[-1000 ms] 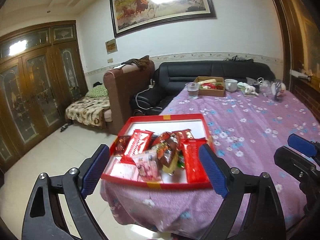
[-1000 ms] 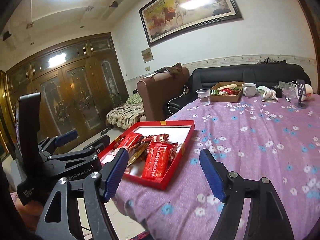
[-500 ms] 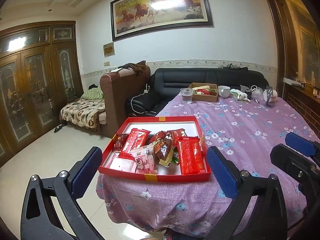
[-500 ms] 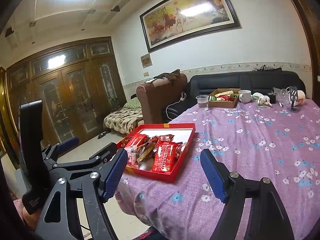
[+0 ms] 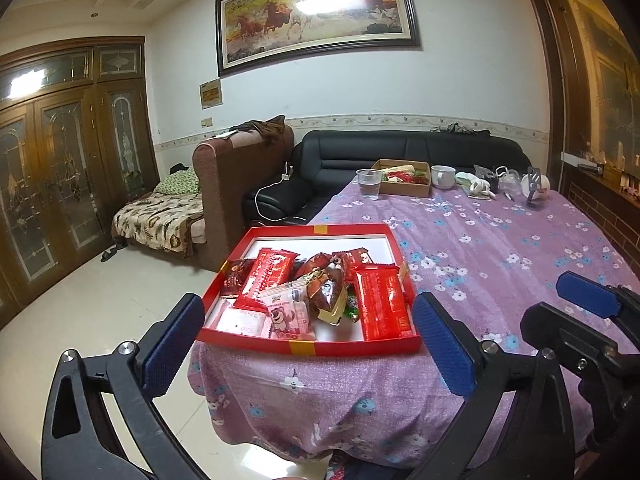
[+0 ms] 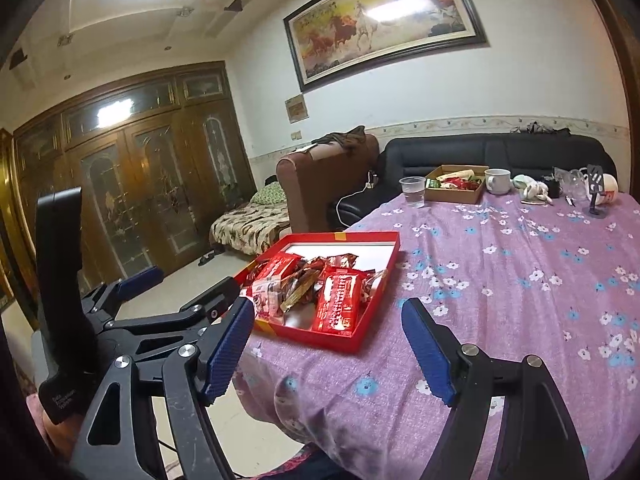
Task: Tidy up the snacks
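- Nearest, the left gripper stands with its jaws spread as wide as they go and nothing between the pads; it hangs off the table's near edge, aimed slightly down at the tray.
- The right gripper is also empty, its jaws parted to a middling gap. It sits lower and to the right, over the cloth at the table corner.
- In the right wrist view the left gripper shows at the left edge, just short of the tray's near-left corner.
- The tray, red and shallow, lies at the table's near-left corner, straight ahead of the left gripper. From the right gripper it lies ahead and to the left.
- By my reading the left hand is the nearer and better lined up for a first pick.
- Snacks are heaped in the tray's near half, the far half bare white. The long red packet lies along the right wall, its long axis running away from the left gripper, so the jaws would close across its width.
- A pink bear packet lies at the near middle, a second red packet beside it to the left, slanted.
- Far off, a cup, a box of more snacks and a mug stand at the table's far end, well apart from the tray.
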Demonstrator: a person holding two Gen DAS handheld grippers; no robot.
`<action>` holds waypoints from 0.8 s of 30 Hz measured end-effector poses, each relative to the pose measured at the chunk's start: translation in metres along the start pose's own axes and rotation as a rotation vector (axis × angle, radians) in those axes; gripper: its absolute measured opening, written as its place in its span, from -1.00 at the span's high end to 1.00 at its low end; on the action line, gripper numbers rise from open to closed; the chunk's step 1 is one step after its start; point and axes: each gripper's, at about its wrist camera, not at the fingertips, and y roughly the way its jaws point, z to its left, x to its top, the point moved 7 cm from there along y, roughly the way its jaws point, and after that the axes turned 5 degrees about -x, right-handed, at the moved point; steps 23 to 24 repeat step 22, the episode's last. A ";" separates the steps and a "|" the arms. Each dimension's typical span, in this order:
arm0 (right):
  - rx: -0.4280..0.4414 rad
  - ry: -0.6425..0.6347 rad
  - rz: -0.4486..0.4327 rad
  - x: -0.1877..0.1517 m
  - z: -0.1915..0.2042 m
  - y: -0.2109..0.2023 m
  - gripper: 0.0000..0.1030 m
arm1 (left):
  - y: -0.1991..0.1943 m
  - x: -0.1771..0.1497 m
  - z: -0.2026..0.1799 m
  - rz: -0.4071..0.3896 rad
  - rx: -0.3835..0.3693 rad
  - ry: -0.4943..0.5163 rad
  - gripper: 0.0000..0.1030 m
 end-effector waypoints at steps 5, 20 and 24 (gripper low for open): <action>0.006 0.001 0.004 -0.002 0.001 0.001 -0.52 | 0.000 -0.001 0.000 0.000 -0.014 0.011 -1.00; 0.005 0.001 0.010 -0.003 0.000 0.003 -0.52 | -0.012 0.003 -0.001 -0.081 -0.023 0.013 -1.00; 0.002 0.009 0.009 -0.003 -0.001 0.003 -0.52 | -0.016 0.004 -0.003 -0.108 -0.015 0.029 -1.00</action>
